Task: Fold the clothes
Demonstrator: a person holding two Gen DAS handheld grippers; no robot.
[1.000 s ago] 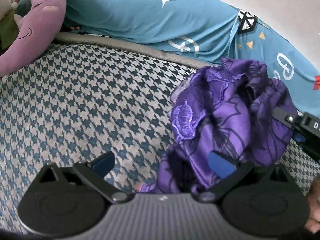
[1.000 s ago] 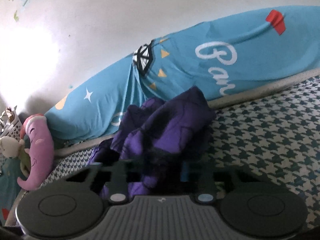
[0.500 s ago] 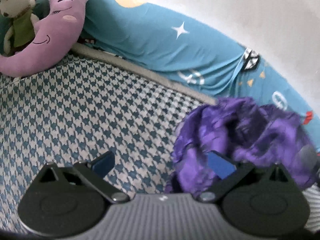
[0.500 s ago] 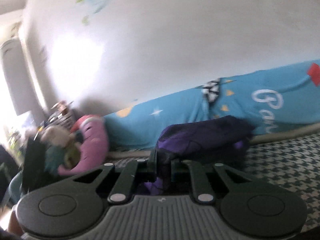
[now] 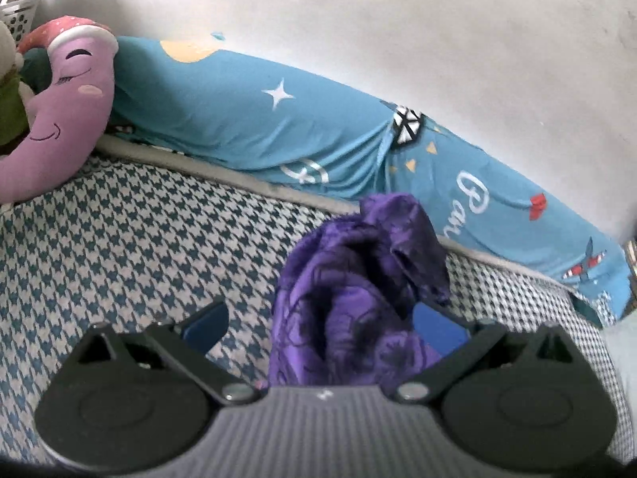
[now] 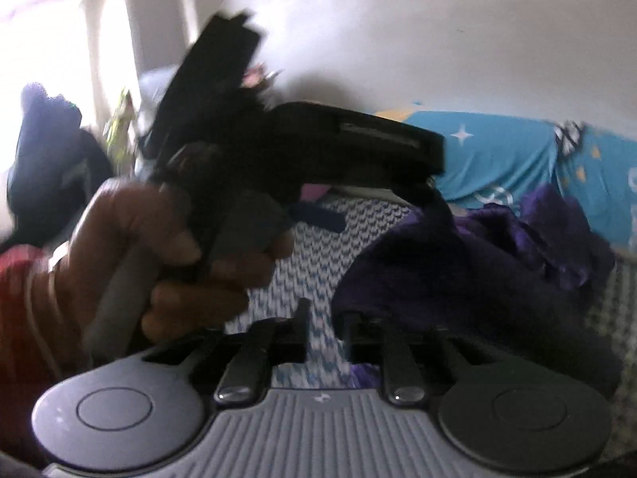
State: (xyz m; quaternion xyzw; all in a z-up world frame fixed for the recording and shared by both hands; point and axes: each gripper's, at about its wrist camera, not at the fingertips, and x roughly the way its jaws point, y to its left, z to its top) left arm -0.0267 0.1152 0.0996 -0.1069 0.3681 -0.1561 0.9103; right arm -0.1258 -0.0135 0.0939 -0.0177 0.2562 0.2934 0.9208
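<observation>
Since a second ago, right gripper [image 6: 324, 334] swung left off purple garment [image 5: 358, 302], left hand [image 6: 171, 263] with its tool now in its view. Right jaws narrow but opening, nothing between, cloth just beside right finger. Left gripper [image 5: 322, 324] wide, garment bunched between fingers, not pinched, heaped on houndstooth bed [image 5: 139, 239] near blue pillow [image 5: 247, 119].
</observation>
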